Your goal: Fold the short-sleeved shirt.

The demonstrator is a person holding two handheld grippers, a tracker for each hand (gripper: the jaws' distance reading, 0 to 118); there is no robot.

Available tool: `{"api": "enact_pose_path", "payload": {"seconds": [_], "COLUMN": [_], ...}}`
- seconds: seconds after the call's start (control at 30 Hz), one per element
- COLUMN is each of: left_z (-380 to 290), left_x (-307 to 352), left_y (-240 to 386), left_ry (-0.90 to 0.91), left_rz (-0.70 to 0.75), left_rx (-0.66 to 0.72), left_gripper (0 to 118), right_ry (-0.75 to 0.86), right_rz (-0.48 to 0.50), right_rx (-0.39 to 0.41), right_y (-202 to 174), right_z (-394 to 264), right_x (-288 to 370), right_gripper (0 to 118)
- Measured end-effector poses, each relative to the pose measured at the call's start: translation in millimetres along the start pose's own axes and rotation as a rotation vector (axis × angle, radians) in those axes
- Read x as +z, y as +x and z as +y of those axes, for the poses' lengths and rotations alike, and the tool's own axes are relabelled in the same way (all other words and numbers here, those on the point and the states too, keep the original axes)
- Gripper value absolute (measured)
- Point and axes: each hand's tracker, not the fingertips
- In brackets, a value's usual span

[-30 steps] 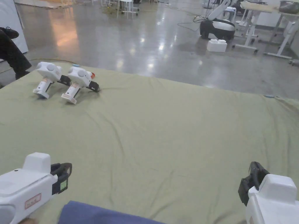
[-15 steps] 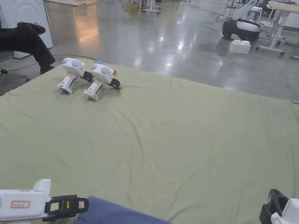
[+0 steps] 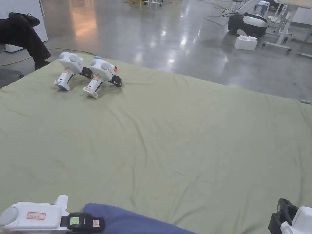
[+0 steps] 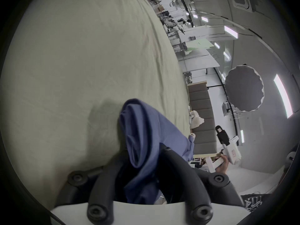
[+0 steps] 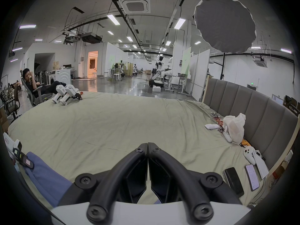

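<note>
A blue short-sleeved shirt [image 3: 134, 221] lies bunched at the near edge of the green bed sheet [image 3: 170, 137]. My left gripper [image 3: 102, 224] lies level at the shirt's left end, pointing right. In the left gripper view a thick fold of the shirt [image 4: 142, 131] rises from between its jaws, which press on it from both sides. My right gripper [image 3: 281, 211] sits low at the right, apart from the shirt. In the right gripper view its jaws meet at the tips [image 5: 147, 145] with nothing between them, and the shirt [image 5: 47, 176] lies to its left.
Two spare white grippers [image 3: 88, 74] rest at the far left of the bed. By the grey headboard [image 5: 243, 106] on the right lie a plastic bag [image 5: 233, 127], a controller [image 5: 250, 153] and phones [image 5: 233, 181]. A person sits in a chair [image 5: 32, 85] beyond the left corner.
The camera has shifted. My left gripper has turned from pointing up to lying level and now holds the shirt's edge. My right gripper has dropped lower in the picture.
</note>
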Motion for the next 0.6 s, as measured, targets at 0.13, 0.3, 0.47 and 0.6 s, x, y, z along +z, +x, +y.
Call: {"api": "enact_pose_path", "payload": {"seconds": [0.13, 0.3, 0.47, 0.6], "left_z": [-4, 10, 20, 24], "left_x": [14, 24, 56, 94], "left_y": [24, 14, 46, 81], "left_ry": [0.031, 0.05, 0.097, 0.151], "left_rz": [0.061, 0.073, 0.121, 0.204], "left_rx": [-0.093, -0.145, -0.211, -0.244], "left_gripper": [11, 8, 7, 7], "right_ry": [-0.01, -0.018, -0.013, -0.006], "right_rz": [0.01, 0.022, 0.03, 0.036], "right_rx": [0.006, 0.006, 0.006, 0.005], "right_y": [-2, -5, -6, -5], "right_z": [-1, -1, 1, 3], "right_x": [-3, -4, -5, -7], "right_gripper": [0, 0, 0, 0]}}
